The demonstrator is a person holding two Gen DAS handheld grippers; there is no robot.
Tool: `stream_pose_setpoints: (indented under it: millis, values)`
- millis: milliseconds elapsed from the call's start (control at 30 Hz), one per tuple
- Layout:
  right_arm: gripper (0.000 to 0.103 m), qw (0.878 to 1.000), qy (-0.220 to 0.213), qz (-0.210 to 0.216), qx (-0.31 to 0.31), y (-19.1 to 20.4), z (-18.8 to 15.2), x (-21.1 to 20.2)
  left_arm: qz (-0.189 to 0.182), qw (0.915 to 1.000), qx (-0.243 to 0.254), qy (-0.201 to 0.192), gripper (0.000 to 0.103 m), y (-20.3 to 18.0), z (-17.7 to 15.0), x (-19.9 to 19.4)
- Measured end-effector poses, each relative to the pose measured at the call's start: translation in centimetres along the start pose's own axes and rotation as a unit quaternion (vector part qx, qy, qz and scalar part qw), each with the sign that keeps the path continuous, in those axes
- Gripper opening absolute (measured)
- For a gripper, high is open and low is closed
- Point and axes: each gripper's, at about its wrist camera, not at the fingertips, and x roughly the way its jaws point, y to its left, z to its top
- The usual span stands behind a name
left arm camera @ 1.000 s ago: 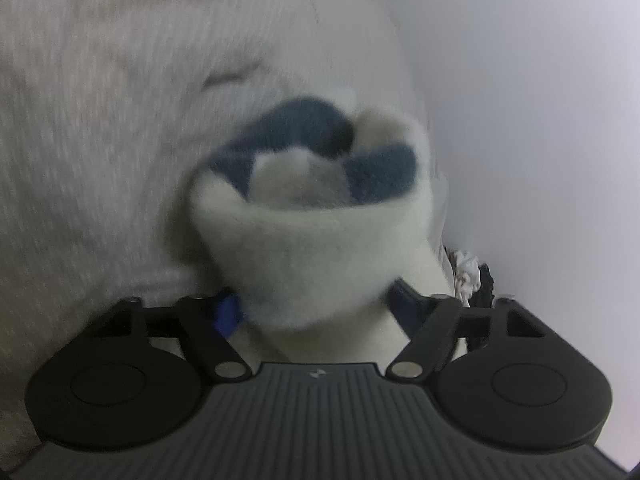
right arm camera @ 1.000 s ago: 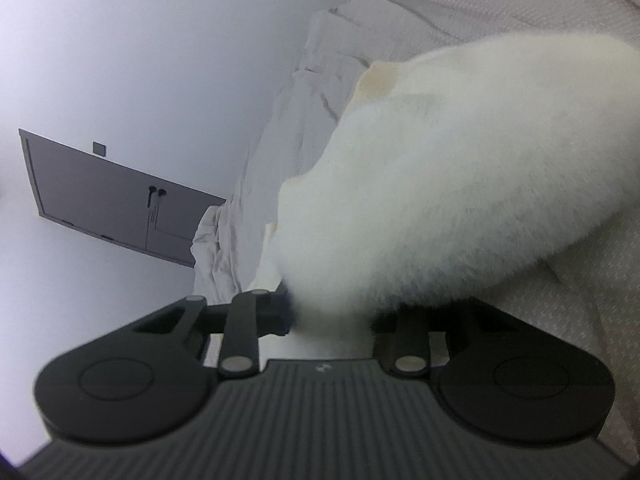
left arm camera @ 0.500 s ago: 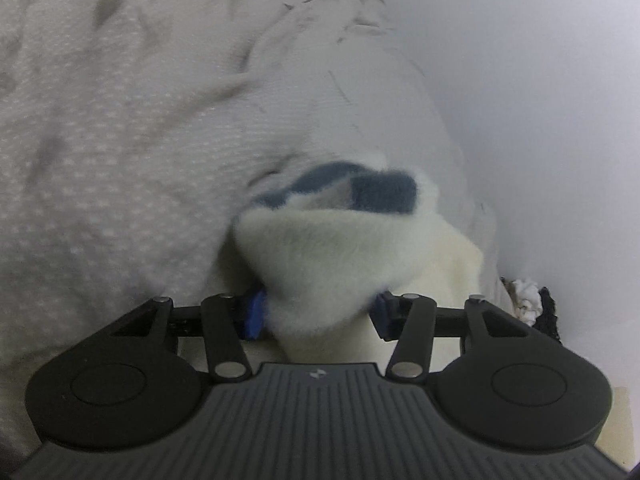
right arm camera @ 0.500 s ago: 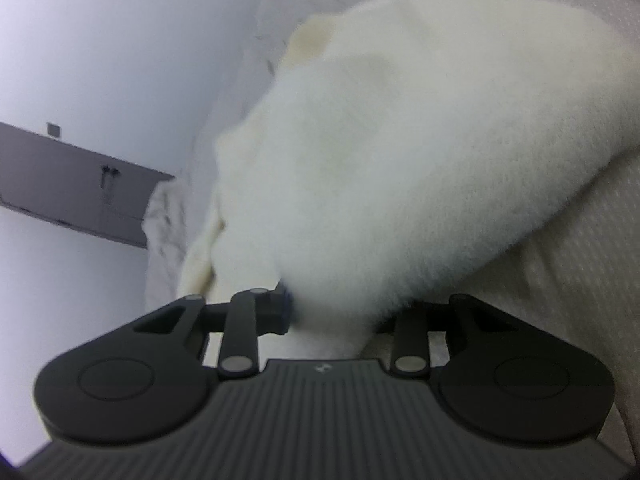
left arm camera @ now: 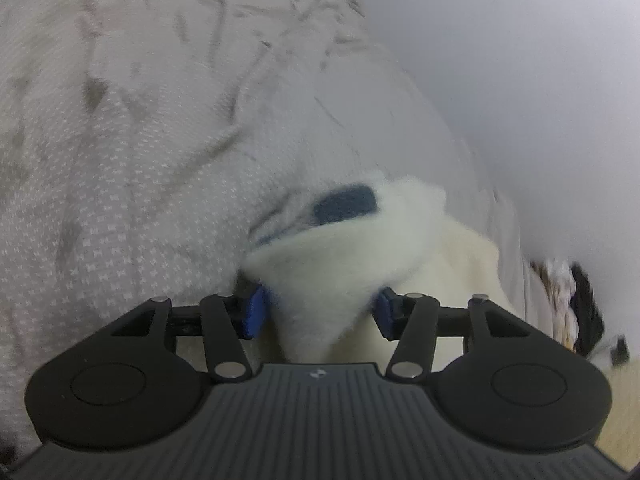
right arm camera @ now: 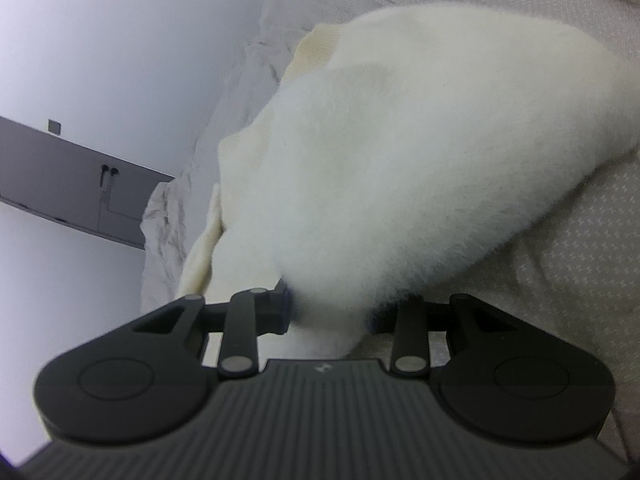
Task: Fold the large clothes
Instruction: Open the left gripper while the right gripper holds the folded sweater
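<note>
A wrinkled bed sheet (left arm camera: 152, 168) with tiny dots covers the bed, beside a plain wall (left arm camera: 520, 80); the left tool (left arm camera: 320, 310) pinches a fluffy white sweater (left arm camera: 332, 276) with blue patches; the right tool (right arm camera: 330, 314) pinches the same soft sweater (right arm camera: 420, 168), which bunches up just ahead of both tools.

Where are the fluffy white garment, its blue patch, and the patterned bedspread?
fluffy white garment (right arm camera: 400, 160), right wrist view, middle of its fleece.
blue patch (left arm camera: 346, 204), left wrist view, centre of the patch.
patterned bedspread (left arm camera: 140, 160), left wrist view, bare wrinkled stretch.
</note>
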Motion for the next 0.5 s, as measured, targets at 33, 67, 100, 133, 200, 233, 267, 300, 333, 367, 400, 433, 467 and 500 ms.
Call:
stream_pose_setpoints:
  millis: [33,67,100,133,200,233,267,300,333,367,400,433,467,500]
  values:
    - [0.037,1.0,-0.001,-0.004,-0.005,0.2,-0.1,0.1,0.001,0.9999,0.011,0.009,0.06,-0.2,0.0,-0.3]
    - [0.037,1.0,-0.003,-0.007,-0.008,0.2,-0.1,0.1,0.007,0.9995,0.029,0.012,0.06,-0.7,-0.3,-1.0]
    - [0.038,1.0,-0.004,-0.011,-0.012,0.2,-0.2,0.0,0.014,0.9987,0.048,0.012,0.06,-1.2,-0.5,-1.5]
    - [0.038,1.0,-0.003,-0.014,-0.015,0.2,-0.2,0.0,0.017,0.9972,0.073,0.009,0.06,-2.0,-0.9,-2.5]
    - [0.038,1.0,-0.001,-0.016,-0.018,0.3,-0.2,-0.1,-0.001,0.9933,0.116,-0.002,0.06,-3.4,-1.8,-4.5]
    - [0.038,1.0,0.0,-0.017,-0.02,0.4,-0.2,-0.2,-0.008,0.9903,0.138,-0.009,0.06,-4.3,-2.3,-5.3]
    - [0.038,1.0,0.001,-0.018,-0.021,0.4,-0.1,-0.3,-0.017,0.9866,0.162,-0.014,0.06,-5.3,-2.8,-6.0]
    - [0.038,1.0,0.001,-0.018,-0.022,0.4,-0.1,-0.4,-0.025,0.9825,0.184,-0.017,0.06,-6.3,-3.2,-6.4]
    - [0.039,1.0,0.002,-0.018,-0.022,0.4,-0.1,-0.3,-0.033,0.9788,0.201,-0.018,0.06,-7.3,-3.4,-6.3]
    - [0.039,1.0,0.002,-0.019,-0.023,0.4,-0.1,-0.3,-0.044,0.9754,0.215,-0.019,0.06,-8.3,-3.4,-6.0]
    - [0.039,1.0,0.003,-0.019,-0.023,0.3,0.0,-0.3,-0.047,0.9727,0.226,-0.018,0.06,-9.4,-3.3,-5.2]
    - [0.039,1.0,0.002,-0.019,-0.023,0.3,0.0,-0.3,-0.04,0.9707,0.236,-0.018,0.06,-10.1,-3.2,-4.2]
    - [0.039,1.0,0.002,-0.019,-0.024,0.3,0.0,-0.3,-0.031,0.9689,0.245,-0.016,0.059,-10.9,-2.9,-2.7]
    - [0.039,1.0,0.003,-0.018,-0.025,0.3,0.1,-0.3,-0.027,0.9688,0.246,-0.008,0.059,-11.4,-2.7,-1.2]
